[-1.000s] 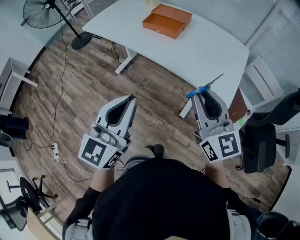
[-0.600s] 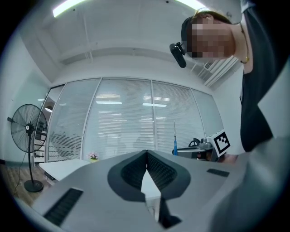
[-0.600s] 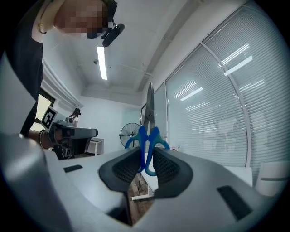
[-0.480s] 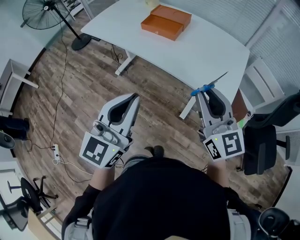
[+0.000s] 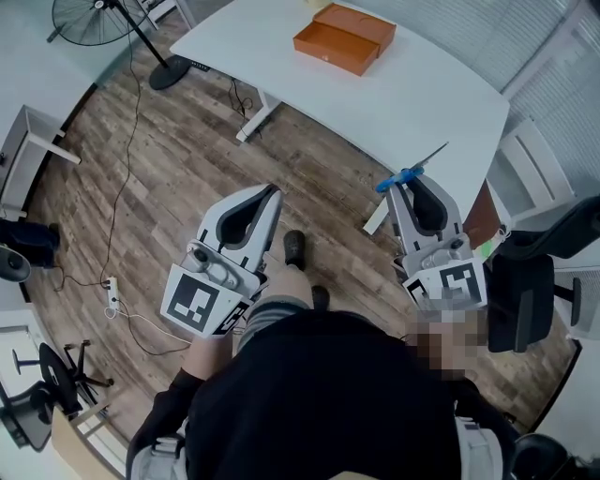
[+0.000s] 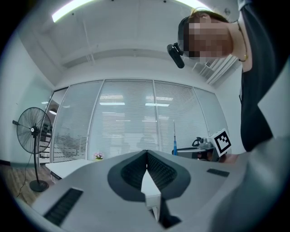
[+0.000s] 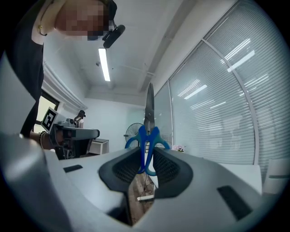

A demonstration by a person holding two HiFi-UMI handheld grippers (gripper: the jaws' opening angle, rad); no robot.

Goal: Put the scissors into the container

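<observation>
Your dark top [image 5: 319, 403] fills the bottom of the head view and hides both forearms, so only the tools stick out past it. Left tool [image 5: 271, 192] is held over the wood floor [image 5: 169, 159], jaws closed together with nothing in them; the left gripper view confirms the pads [image 6: 136, 170] meet at the tip. Right tool [image 5: 401, 181] is clenched on the scissors [image 5: 412, 170] by the blue handles, blades closed and poking out past the jaw tips toward the desk [image 5: 422, 94]; the handle loops sit partly buried between the pads in the right gripper view. One shoe [image 5: 293, 247] shows between the tools. The orange container [image 5: 342, 37] sits at the far side of the desk, well apart from the scissors, nearly at the frame top, inside hard to make out. Fan [image 5: 94, 14] at top left is cut off.
</observation>
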